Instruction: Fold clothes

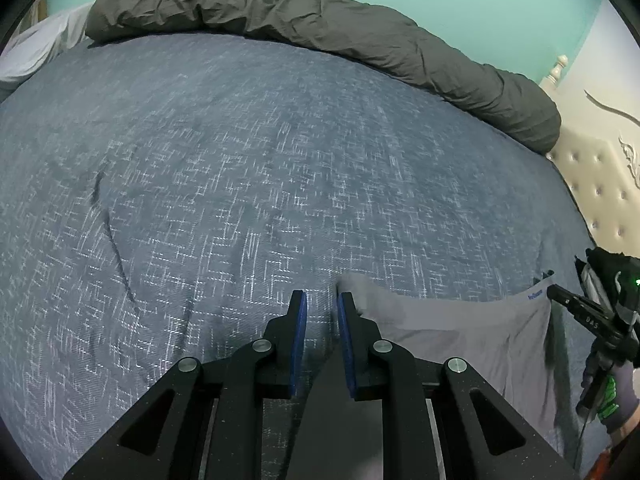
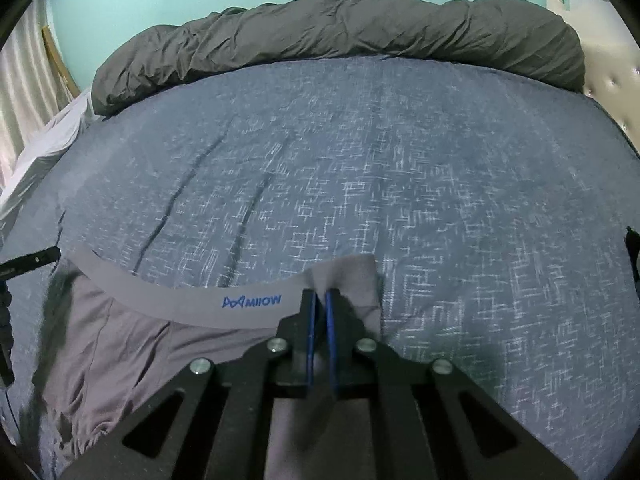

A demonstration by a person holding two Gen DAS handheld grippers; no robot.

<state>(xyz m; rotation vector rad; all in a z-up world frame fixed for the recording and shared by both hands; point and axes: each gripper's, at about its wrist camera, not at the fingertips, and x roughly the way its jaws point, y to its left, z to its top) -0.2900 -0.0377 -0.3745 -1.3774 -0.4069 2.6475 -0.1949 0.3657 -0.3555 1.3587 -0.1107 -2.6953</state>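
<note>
The step in hand looks like lifting the grey underwear (image 2: 132,344) by its waistband (image 2: 188,300) to start a fold. To do it well, both grips should sit at matching height on the band, and both hands should travel together so the cloth stays taut and flat — a lagging side would drag a crease across it.

The right gripper (image 2: 320,300) has its blue pads nearly together over the right end of the waistband, apparently pinching the cloth there. The left gripper (image 1: 322,304) stands slightly open at the garment's other corner; I cannot tell whether it has hold of the cloth.

The underwear lies at the near edge of the blue patterned bedspread (image 2: 400,160), waistband facing away, with a small blue logo — soft, thin and lightly wrinkled.
</note>
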